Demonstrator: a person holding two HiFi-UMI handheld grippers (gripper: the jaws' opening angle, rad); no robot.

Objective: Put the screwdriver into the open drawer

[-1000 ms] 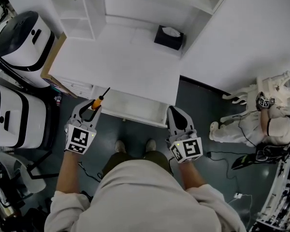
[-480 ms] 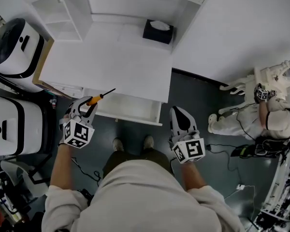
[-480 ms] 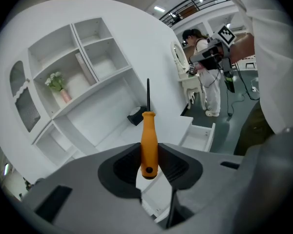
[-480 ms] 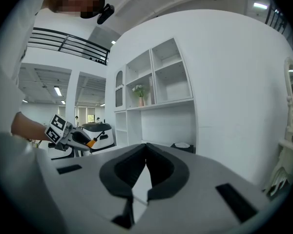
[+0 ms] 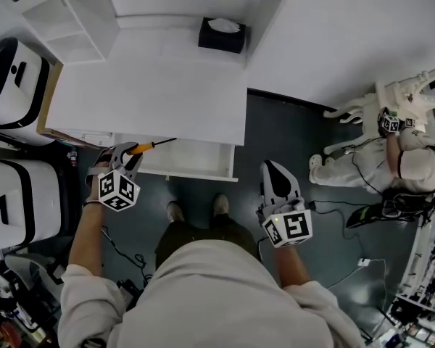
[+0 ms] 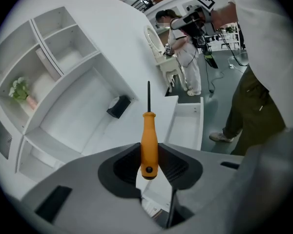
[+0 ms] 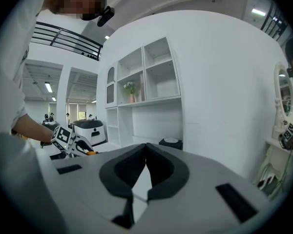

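The screwdriver (image 5: pixel 140 148) has an orange handle and a thin black shaft. My left gripper (image 5: pixel 127 154) is shut on that handle, at the left end of the open white drawer (image 5: pixel 196 162), and the shaft points right over the drawer's back left part. In the left gripper view the screwdriver (image 6: pixel 149 140) stands upright between the pads of the left gripper (image 6: pixel 149 152), with the drawer (image 6: pixel 185 126) beyond it. My right gripper (image 5: pixel 271 167) is shut and empty, over the dark floor right of the drawer's front corner. The right gripper (image 7: pixel 146 149) has its jaws touching.
A black tissue box (image 5: pixel 222 35) sits at the back of the white desk (image 5: pixel 152 93), under wall shelves (image 5: pixel 65 20). White machines (image 5: pixel 14 187) stand at the left. Another person (image 5: pixel 391 158) works at the right among floor cables (image 5: pixel 348 274). My feet (image 5: pixel 196 209) are below the drawer.
The left gripper has turned the screwdriver from pointing away to pointing more to the right, over the drawer. The right gripper has drawn away from the drawer's right front corner.
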